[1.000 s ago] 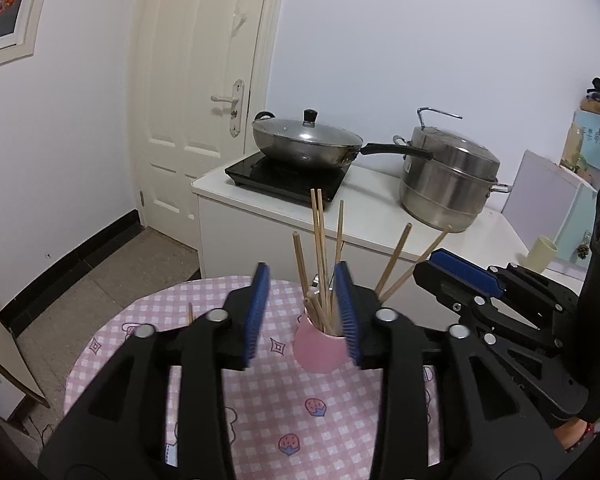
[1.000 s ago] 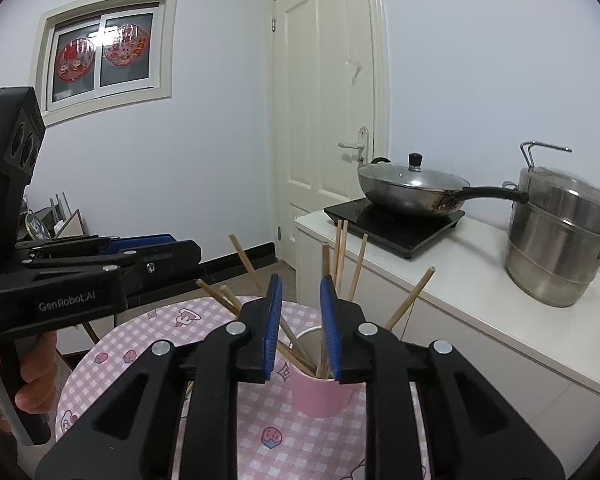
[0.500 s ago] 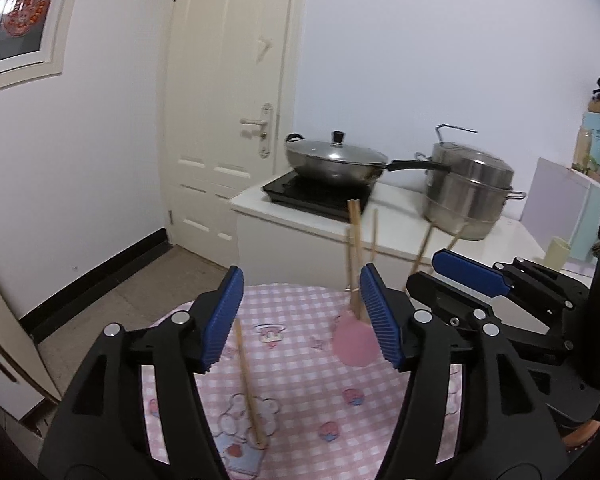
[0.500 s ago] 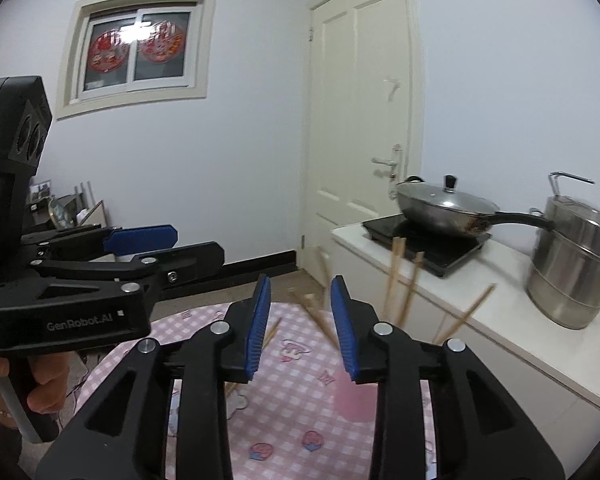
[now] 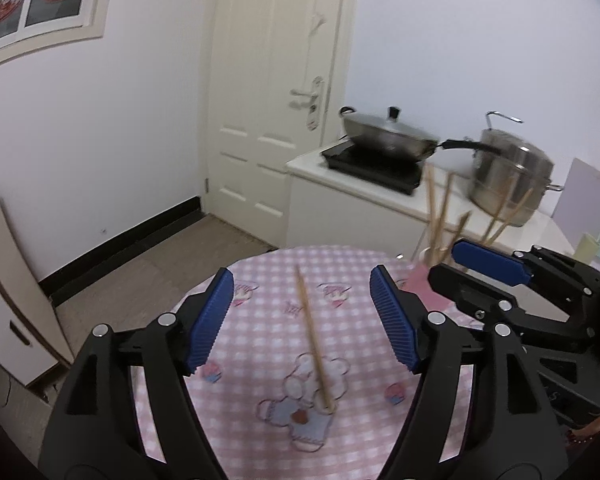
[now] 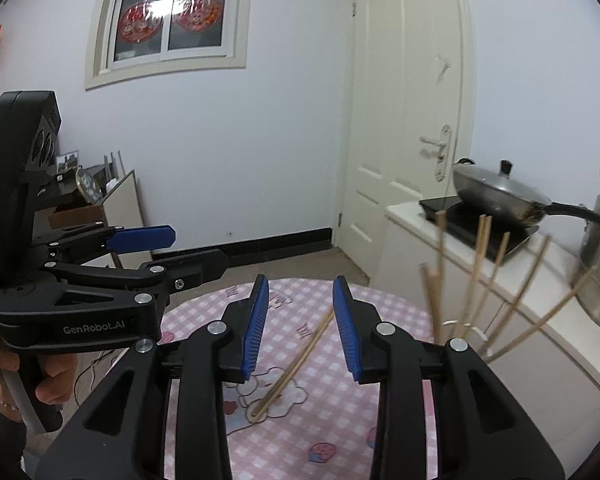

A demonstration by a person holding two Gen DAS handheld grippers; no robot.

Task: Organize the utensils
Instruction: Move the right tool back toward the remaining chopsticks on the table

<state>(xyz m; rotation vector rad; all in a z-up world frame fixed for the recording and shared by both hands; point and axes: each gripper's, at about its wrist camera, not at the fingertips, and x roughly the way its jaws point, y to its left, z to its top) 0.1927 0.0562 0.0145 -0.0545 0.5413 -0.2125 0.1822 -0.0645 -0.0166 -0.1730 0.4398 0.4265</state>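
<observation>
One wooden chopstick (image 5: pixel 313 335) lies flat on the pink checked tablecloth (image 5: pixel 260 352); it also shows in the right wrist view (image 6: pixel 296 364). My left gripper (image 5: pixel 302 314) is open wide above it, fingers on either side, empty. My right gripper (image 6: pixel 300 324) is open and empty, also above that chopstick. A pink cup (image 5: pixel 422 284) holding several upright chopsticks (image 5: pixel 440 216) stands at the table's far right, partly hidden by the right gripper (image 5: pixel 488 276). In the right wrist view, the chopsticks in the cup (image 6: pixel 484 276) rise at the right, and the left gripper (image 6: pixel 140 256) sits at the left.
A white counter (image 5: pixel 364 188) behind the table carries an induction hob with a lidded wok (image 5: pixel 388 136) and a steel steamer pot (image 5: pixel 512 176). A cream door (image 5: pixel 276 92) and a low cabinet (image 5: pixel 8 292) stand to the left. The table edge drops off to the floor.
Both grippers swung left, away from the cup of chopsticks, and opened wider. The single chopstick on the cloth now lies between the fingers of each.
</observation>
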